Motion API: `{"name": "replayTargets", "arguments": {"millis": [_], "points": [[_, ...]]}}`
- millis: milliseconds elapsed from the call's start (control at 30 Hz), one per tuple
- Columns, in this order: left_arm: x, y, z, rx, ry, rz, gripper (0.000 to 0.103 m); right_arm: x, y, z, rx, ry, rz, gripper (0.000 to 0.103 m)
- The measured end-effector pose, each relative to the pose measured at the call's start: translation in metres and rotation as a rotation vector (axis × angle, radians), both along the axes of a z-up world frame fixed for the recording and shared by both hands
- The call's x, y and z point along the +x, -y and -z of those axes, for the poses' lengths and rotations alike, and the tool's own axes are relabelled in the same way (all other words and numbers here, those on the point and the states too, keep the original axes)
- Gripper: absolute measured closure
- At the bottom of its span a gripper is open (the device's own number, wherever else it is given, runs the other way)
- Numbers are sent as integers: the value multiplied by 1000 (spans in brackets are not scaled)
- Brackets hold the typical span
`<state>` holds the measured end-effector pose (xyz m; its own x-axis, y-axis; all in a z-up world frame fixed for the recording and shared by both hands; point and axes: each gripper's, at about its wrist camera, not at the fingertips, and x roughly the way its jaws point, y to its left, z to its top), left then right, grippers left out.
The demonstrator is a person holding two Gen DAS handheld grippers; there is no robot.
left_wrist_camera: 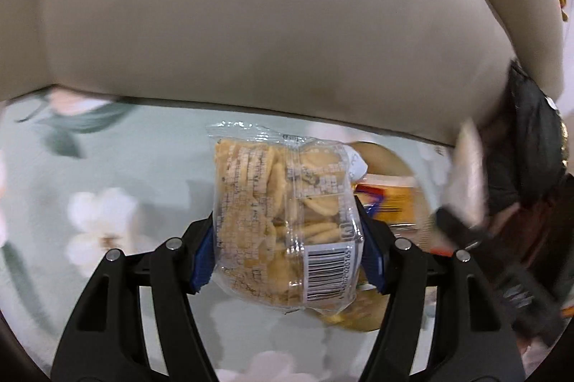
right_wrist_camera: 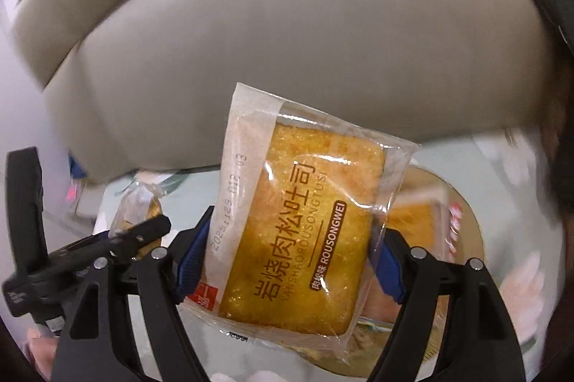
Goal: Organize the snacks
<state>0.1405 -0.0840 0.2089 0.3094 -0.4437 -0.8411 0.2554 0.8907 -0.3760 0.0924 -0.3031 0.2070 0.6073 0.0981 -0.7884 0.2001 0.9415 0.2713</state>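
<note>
My left gripper [left_wrist_camera: 287,253] is shut on a clear bag of small round crackers [left_wrist_camera: 283,213] with a barcode, held above the flowered tablecloth [left_wrist_camera: 107,184]. My right gripper [right_wrist_camera: 287,260] is shut on a wrapped golden toast slice [right_wrist_camera: 305,220] with brown Chinese lettering. Below both packets sits a round plate [right_wrist_camera: 466,224] holding more wrapped snacks [left_wrist_camera: 391,202]. In the right wrist view, the left gripper [right_wrist_camera: 118,238] with the cracker bag [right_wrist_camera: 140,206] shows at the left. The right gripper [left_wrist_camera: 473,238] appears blurred at the right edge of the left wrist view.
A beige cushioned chair back [left_wrist_camera: 269,23] fills the upper half of both views, just beyond the table edge. A person's dark sleeve [left_wrist_camera: 531,145] is at the right. The pale green tablecloth with white flowers spreads to the left of the plate.
</note>
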Motion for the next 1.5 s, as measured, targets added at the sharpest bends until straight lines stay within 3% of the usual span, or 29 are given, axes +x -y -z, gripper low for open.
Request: {"name": "replayTargets", "arguments": {"millis": [33, 100, 133, 167, 200, 367, 467, 567, 667, 900, 1033, 1133, 1233, 1333, 1400, 1500], "points": [[1, 19, 1, 9, 8, 35, 37, -6, 22, 11, 60, -26, 39, 27], [2, 54, 10, 72, 14, 118, 31, -13, 41, 23, 31, -82, 93, 27], [2, 68, 15, 113, 10, 145, 12, -15, 49, 29, -10, -117, 119, 24], [2, 83, 22, 164, 11, 167, 3, -17, 59, 39, -50, -168, 152, 20], [1, 87, 24, 181, 20, 168, 3, -17, 66, 46, -60, -201, 171, 9], [-7, 86, 28, 235, 73, 141, 3, -21, 89, 73, -6, -276, 253, 5], [-6, 74, 32, 261, 67, 102, 3, -24, 85, 74, -37, -281, 240, 6], [-10, 64, 37, 267, 46, 98, 3, -28, 75, 66, -14, -240, 212, 6], [-21, 57, 33, 309, 87, 73, 3, -27, 66, 50, -19, -193, 172, 5], [-53, 45, 25, 299, 163, 27, 3, -42, 42, 46, -74, -172, 65, 5], [-73, 46, 26, 289, 201, 22, 3, -71, 50, 57, -110, -144, 126, 5], [-87, 50, 28, 298, 239, 10, 3, -104, 59, 70, -64, -76, 192, 5], [-98, 52, 27, 315, 289, -20, 3, -123, 85, 72, 65, -28, 274, 5], [-103, 47, 28, 309, 296, -51, 3, -150, 101, 59, 135, 107, 360, 5], [-104, 46, 29, 311, 295, -60, 3, -152, 100, 54, 131, 144, 352, 5], [-103, 44, 29, 317, 295, -68, 3, -141, 93, 55, 90, 100, 307, 5]]}}
